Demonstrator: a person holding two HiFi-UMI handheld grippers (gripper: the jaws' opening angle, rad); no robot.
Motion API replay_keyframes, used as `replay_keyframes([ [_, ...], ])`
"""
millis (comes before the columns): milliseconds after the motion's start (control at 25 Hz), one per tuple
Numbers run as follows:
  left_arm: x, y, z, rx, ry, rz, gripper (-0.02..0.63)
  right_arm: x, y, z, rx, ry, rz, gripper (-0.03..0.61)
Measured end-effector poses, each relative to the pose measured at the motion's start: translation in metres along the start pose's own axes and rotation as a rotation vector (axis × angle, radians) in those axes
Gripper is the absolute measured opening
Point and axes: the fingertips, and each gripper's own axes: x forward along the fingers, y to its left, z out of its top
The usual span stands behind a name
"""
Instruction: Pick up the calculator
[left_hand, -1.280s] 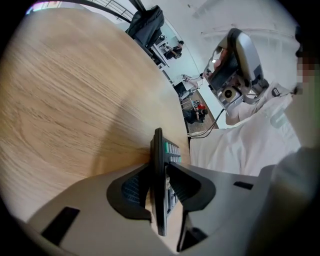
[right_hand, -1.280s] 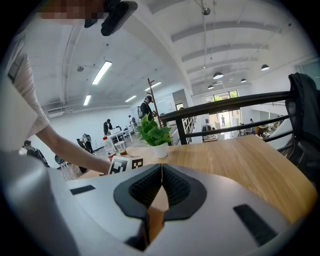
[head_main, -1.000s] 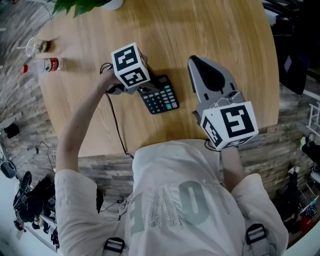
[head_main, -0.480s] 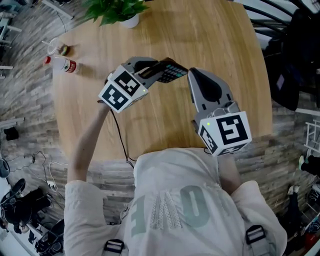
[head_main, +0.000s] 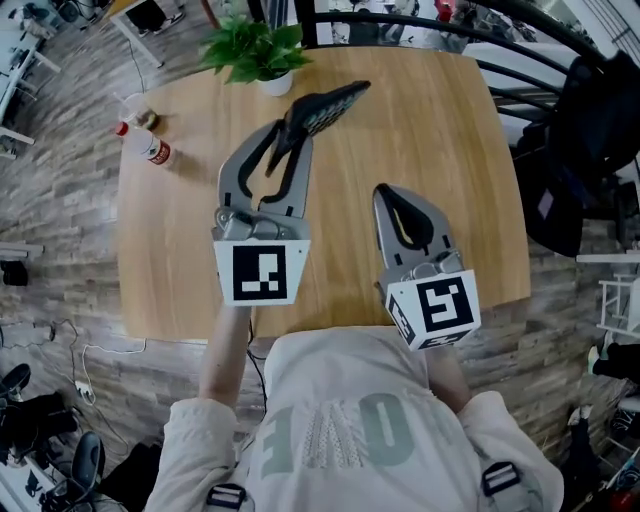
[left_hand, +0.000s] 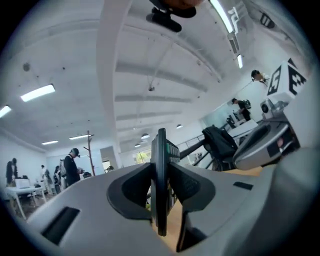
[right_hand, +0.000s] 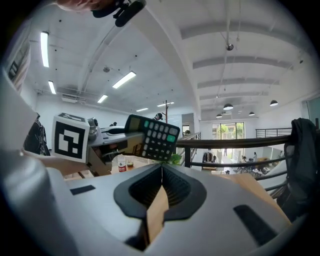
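Observation:
The black calculator (head_main: 330, 105) with grey and green keys is off the wooden table (head_main: 450, 150), held up in the air. My left gripper (head_main: 290, 128) is shut on its near end and points away from me. In the left gripper view the calculator (left_hand: 160, 185) stands edge-on between the two pads. From the right gripper view I see its key face (right_hand: 152, 137) to the left, past the left gripper's marker cube (right_hand: 70, 136). My right gripper (head_main: 392, 195) hovers over the table to the right, shut with its tips (right_hand: 161, 167) together and nothing between them.
A potted plant (head_main: 255, 50) stands at the table's far edge. A plastic bottle (head_main: 148, 148) and a clear cup (head_main: 135, 105) sit at the far left corner. A dark bag on a chair (head_main: 590, 130) stands off the right edge, with a black railing (head_main: 400, 20) beyond.
My left gripper has lifted the calculator off the table and swung from pointing down to pointing ahead. The right gripper has risen slightly, still shut.

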Motion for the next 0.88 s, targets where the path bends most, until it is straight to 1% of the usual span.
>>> replay_keyframes([
  [80,-0.02,0.012,0.01,-0.109,-0.022,0.119,0.12,-0.003,0.005,0.009,-0.013,-0.028,0.003,0.018],
  [160,-0.04,0.021,0.016,-0.197,-0.054,0.209,0.12,-0.006,0.009,0.017,-0.015,-0.062,0.004,0.018],
  [280,-0.066,0.027,0.028,-0.249,-0.16,0.274,0.12,-0.01,0.012,0.03,-0.014,-0.106,-0.019,0.018],
  [360,-0.082,0.031,0.033,-0.262,-0.21,0.32,0.12,-0.011,0.011,0.034,0.005,-0.13,-0.055,0.018],
  [440,-0.094,0.035,0.035,-0.261,-0.226,0.356,0.12,-0.011,0.012,0.037,0.029,-0.154,-0.076,0.018],
  [600,-0.1,0.046,0.043,-0.232,-0.256,0.365,0.12,-0.01,0.018,0.041,0.038,-0.175,-0.076,0.018],
  [760,-0.108,0.053,0.04,-0.24,-0.25,0.391,0.12,-0.01,0.021,0.041,0.035,-0.182,-0.077,0.018],
  [880,-0.108,0.053,0.041,-0.23,-0.249,0.384,0.12,-0.01,0.02,0.042,0.014,-0.18,-0.093,0.018],
])
